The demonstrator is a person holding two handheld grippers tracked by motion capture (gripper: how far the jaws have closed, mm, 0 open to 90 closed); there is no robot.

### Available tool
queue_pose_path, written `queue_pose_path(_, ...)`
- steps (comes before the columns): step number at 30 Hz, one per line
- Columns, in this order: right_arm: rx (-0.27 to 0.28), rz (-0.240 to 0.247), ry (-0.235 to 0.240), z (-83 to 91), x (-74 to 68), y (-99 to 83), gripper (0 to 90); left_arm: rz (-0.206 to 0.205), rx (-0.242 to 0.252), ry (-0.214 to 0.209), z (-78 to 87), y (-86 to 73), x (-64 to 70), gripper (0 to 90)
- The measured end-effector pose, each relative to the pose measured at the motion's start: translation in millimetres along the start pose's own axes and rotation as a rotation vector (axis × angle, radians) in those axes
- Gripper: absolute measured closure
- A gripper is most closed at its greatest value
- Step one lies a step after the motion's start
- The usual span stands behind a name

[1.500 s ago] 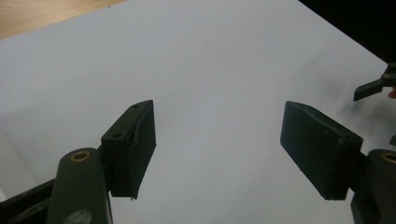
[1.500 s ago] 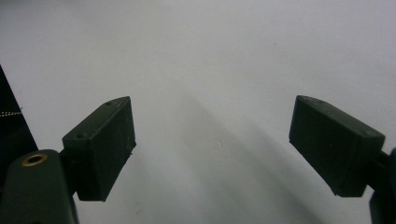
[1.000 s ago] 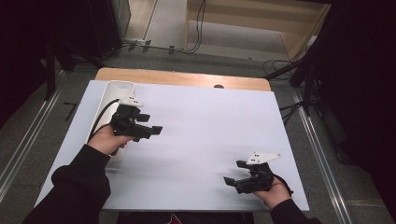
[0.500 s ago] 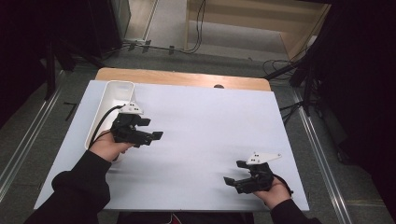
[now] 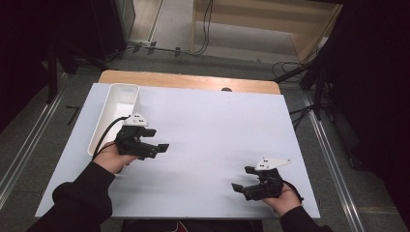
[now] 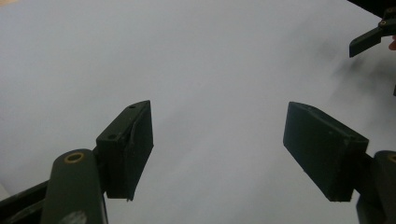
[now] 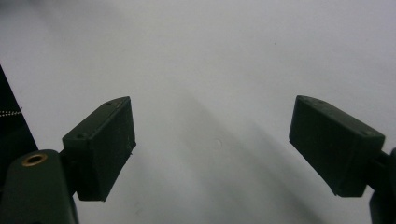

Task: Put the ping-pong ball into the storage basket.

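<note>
Holding both grippers spread wide, nothing pinched: left gripper (image 5: pixel 157 138) sits just beside the white bin (image 5: pixel 116 113), right gripper (image 5: pixel 242 180) well apart. I'd square up on its rim before clamping.

surface: white-topped table (image 5: pixel 208 125) | on it: white oblong bin (image 5: pixel 116 113), far-left corner

Your left gripper (image 5: pixel 157 145) hides the near end of the white tray (image 5: pixel 116 104) in the high view. In the left gripper view, your right gripper (image 6: pixel 373 37) is cut off by the picture's edge, so you see just one jaw tip.
</note>
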State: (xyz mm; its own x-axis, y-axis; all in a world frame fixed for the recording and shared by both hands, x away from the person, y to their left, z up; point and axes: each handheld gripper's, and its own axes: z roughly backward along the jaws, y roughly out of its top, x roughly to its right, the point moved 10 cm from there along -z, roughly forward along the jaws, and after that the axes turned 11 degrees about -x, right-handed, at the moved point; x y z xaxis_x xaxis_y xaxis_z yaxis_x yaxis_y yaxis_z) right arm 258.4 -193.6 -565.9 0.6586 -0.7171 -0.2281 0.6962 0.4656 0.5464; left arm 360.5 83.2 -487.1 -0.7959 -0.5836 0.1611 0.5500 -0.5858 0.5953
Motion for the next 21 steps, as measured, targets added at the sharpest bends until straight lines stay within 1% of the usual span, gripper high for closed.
queue_pose_path(5, 0.000, 0.001, 0.002, 0.1, -0.1, -0.1, 13.2, -0.013, 0.001, -0.015, -1.4, -6.1, 5.0, 24.6)
queue_pose_path(6, 0.000, 0.001, 0.001, 0.0, -0.1, -0.1, 13.2, -0.012, 0.004, -0.015, -1.7, -7.1, 6.0, 24.6)
queue_pose_path(9, 0.000, 0.001, 0.001, 0.1, -0.2, -0.1, 13.2, -0.030, -0.001, -0.011, -1.6, -11.8, 7.1, 24.6)
queue_pose_path(10, 0.001, 0.002, 0.000, 0.1, 0.0, 0.0, 13.1, -0.028, 0.004, -0.011, -1.7, -13.1, 8.3, 24.6)
queue_pose_path(14, 0.001, 0.001, -0.001, 0.0, 0.3, -0.1, 13.2, -0.048, 0.004, -0.020, -2.0, -20.9, 12.0, 24.5)
queue_pose_path(15, 0.000, 0.001, -0.001, 0.0, 0.3, -0.1, 13.2, -0.059, 0.003, -0.019, -2.3, -23.1, 12.7, 24.5)
queue_pose_path(17, -0.001, -0.001, -0.002, -0.2, 0.2, -0.1, 13.1, -0.080, 0.011, -0.003, -1.6, -25.3, 14.3, 24.5)
queue_pose_path(19, 0.000, 0.000, -0.001, -0.1, 0.0, 0.0, 13.2, -0.081, 0.014, -0.007, -0.4, -27.4, 17.1, 24.5)
queue_pose_path(21, -0.002, -0.001, -0.001, -0.2, 0.0, -0.3, 13.2, -0.092, 0.015, -0.007, -0.1, -30.2, 19.4, 24.5)
